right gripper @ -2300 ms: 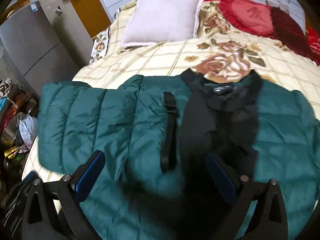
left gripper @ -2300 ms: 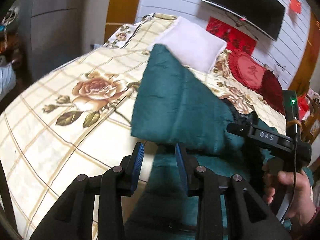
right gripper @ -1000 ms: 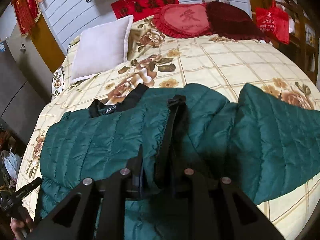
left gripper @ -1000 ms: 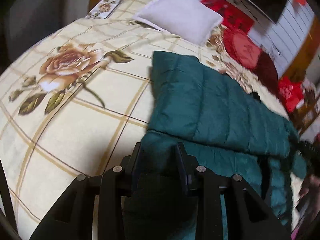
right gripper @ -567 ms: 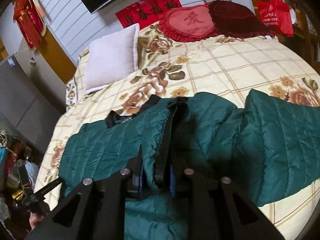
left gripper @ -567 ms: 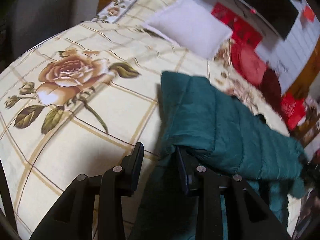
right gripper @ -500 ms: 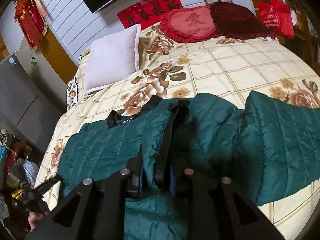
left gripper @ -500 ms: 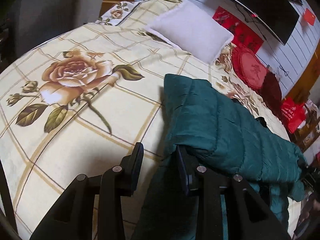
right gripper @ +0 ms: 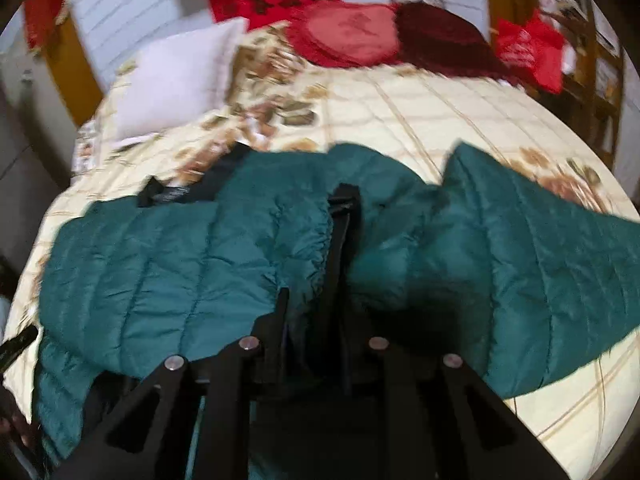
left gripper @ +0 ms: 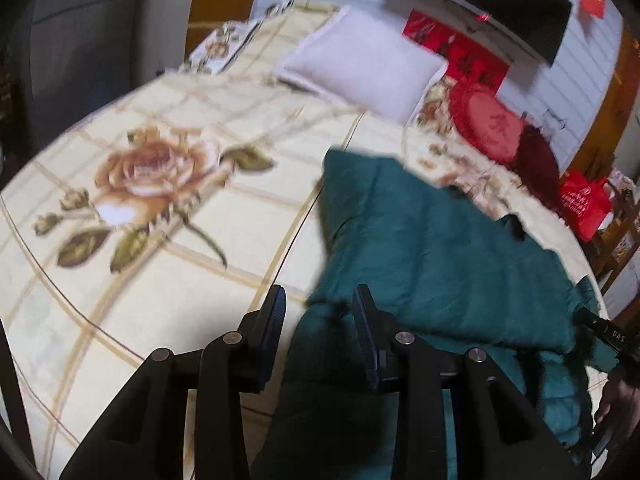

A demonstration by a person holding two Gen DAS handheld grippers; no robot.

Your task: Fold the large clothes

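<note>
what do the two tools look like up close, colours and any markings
Both are matte black plastic linkages with silver pivot rivets. The left tool has flat fingers faced with ribbed blue pads. The right tool has the same black arms and rivets; its pads are hidden in the jacket. In the left view its black body reads DAS in white.

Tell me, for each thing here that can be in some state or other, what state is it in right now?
Green puffer jacket: spread on the bed, one side folded over its middle, front open.
Far sleeve: lying out flat, unfolded.
Left gripper: jaws apart, jacket edge between them.
Right gripper: shut on the jacket's black-trimmed front edge.
Wall TV: screen dark.
White pillow: lying flat near the headboard.
</note>
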